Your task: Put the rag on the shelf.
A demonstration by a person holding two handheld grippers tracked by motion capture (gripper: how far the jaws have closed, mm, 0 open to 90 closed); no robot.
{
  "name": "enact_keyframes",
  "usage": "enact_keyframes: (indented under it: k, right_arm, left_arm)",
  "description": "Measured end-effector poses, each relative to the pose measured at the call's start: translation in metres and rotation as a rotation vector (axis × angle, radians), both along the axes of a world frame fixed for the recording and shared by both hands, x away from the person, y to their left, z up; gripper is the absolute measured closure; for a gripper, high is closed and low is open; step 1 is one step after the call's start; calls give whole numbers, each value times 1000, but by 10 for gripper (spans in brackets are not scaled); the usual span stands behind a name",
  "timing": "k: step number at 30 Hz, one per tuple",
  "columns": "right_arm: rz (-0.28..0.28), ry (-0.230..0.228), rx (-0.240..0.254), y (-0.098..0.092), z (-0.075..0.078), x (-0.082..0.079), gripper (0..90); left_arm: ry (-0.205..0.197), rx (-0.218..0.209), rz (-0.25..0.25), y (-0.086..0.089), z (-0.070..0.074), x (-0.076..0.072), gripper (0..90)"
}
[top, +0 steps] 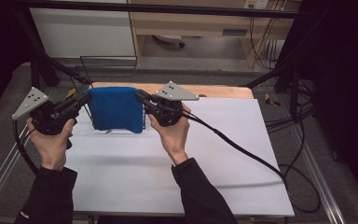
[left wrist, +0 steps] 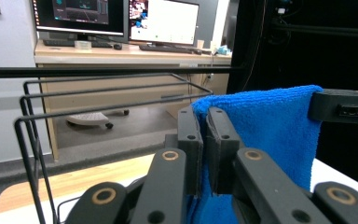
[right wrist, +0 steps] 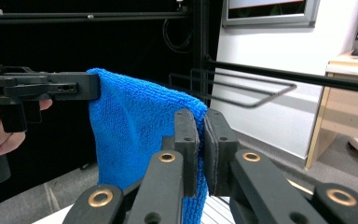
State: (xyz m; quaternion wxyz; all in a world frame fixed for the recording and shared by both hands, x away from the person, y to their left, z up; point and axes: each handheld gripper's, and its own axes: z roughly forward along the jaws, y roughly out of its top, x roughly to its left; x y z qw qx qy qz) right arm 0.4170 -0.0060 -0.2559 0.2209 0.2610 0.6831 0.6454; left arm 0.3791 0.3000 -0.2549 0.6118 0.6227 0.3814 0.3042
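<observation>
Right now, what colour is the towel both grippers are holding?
Bright blue all over; the towel shows best in the right gripper view.

Overall light: dim room, dark surroundings in the high view; corners fall to near black.
Brightest area: white table sheet (top: 177, 154), evenly lit from above, no glare.
Shadows: soft, faint band on the sheet below the blue towel (top: 116, 109).
Screens: monitors (left wrist: 163, 21) beyond the left gripper (left wrist: 204, 135) slightly overexposed.
Focus: jaws sharp in both gripper views; the towel's weave is clear just beyond the right gripper (right wrist: 201, 140); background softer.
Sharpness: high view soft and grainy.
</observation>
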Motion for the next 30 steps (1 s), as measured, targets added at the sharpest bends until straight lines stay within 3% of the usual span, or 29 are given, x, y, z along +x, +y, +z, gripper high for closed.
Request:
enact_keyframes:
  k: [22, 30]
  right_arm:
    - [-11, -79, 19, 28, 44, 22, 856]
    - [-27, -111, 33, 32, 67, 31, 857]
  left_arm:
    - [-73, -29, 51, 19, 42, 16, 851]
    - [-106, -35, 61, 20, 63, 25, 851]
